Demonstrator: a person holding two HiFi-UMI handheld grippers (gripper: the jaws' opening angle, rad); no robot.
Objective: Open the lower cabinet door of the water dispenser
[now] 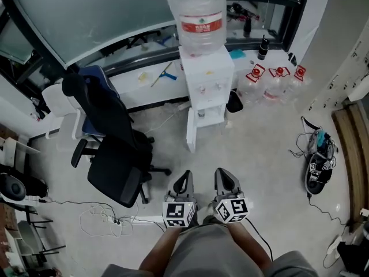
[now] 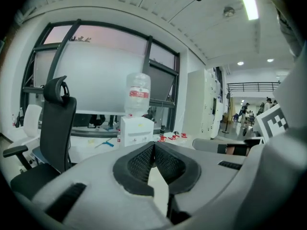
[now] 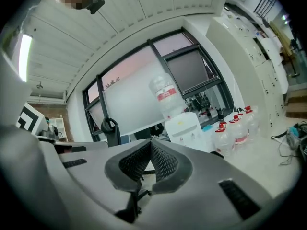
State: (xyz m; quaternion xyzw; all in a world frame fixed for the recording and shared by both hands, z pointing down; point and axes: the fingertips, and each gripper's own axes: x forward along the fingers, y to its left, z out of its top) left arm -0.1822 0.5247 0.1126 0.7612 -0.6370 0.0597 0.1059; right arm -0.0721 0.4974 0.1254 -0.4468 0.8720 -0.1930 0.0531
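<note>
Office floor (image 1: 262,154), water dispenser (image 1: 206,88) ahead; L gripper (image 1: 185,176), R gripper (image 1: 224,173): jaws together, empty.

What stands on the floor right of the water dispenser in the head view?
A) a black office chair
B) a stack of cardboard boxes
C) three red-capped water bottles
C: the three red-capped water bottles stand to the right of the water dispenser, while the black office chair is on its left.
</note>
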